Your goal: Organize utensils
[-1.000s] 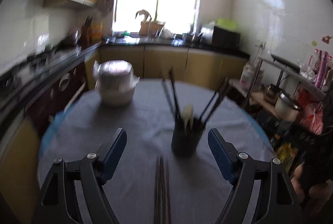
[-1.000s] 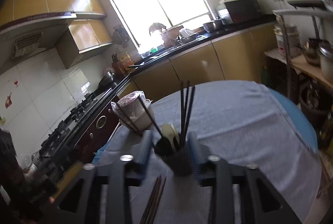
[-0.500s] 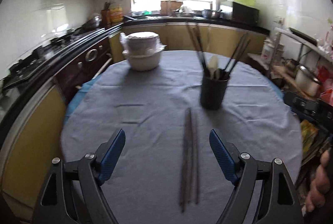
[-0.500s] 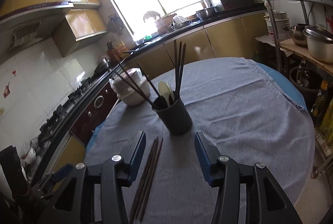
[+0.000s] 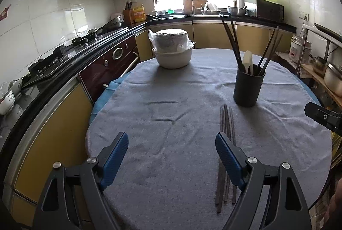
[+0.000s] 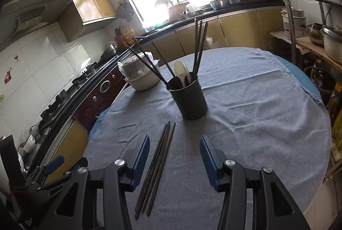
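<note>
Plainly, several dark, slender chopsticks [image 6: 157, 168] lie bunched side by side on the grey cloth of the round bench [image 6: 256, 123], just in front of a black cylindrical utensil holder [image 6: 189, 99] that stands upright with more chopsticks and a pale spoon [image 6: 180, 73] in it. The left hand-held gripper [image 5: 172, 157] hovers with jaws wide apart and nothing between them; its right finger covers part of the chopsticks. The right hand-held gripper [image 6: 174, 157] is parted too, empty, the chopsticks lying below the gap. How many chopsticks lie there is hard to count.
</note>
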Available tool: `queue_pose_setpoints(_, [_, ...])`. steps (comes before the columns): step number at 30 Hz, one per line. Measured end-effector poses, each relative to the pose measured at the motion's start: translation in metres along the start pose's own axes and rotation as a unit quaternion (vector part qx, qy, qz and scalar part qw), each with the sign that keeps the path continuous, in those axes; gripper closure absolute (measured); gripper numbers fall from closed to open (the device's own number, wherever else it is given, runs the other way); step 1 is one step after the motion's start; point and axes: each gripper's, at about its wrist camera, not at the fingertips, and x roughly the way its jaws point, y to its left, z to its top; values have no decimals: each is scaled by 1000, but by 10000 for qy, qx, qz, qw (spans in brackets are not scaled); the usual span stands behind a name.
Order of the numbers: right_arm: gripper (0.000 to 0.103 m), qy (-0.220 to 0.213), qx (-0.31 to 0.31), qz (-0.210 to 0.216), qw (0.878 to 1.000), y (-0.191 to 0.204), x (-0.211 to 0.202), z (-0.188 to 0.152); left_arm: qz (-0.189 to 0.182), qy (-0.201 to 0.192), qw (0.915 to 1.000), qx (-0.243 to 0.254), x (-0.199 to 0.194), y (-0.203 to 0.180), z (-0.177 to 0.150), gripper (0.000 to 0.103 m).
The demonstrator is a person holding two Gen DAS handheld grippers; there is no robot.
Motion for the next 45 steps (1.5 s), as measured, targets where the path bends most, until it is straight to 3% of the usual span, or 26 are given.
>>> queue_pose_setpoints(13, [52,254,6,80,9996,4,12,-12,85,114,9999,26,5,0,-5,19])
queue_pose_setpoints(45, [52,422,-57,167,9990,10,20,-19,96,236,9997,-23,13,5,-9,19])
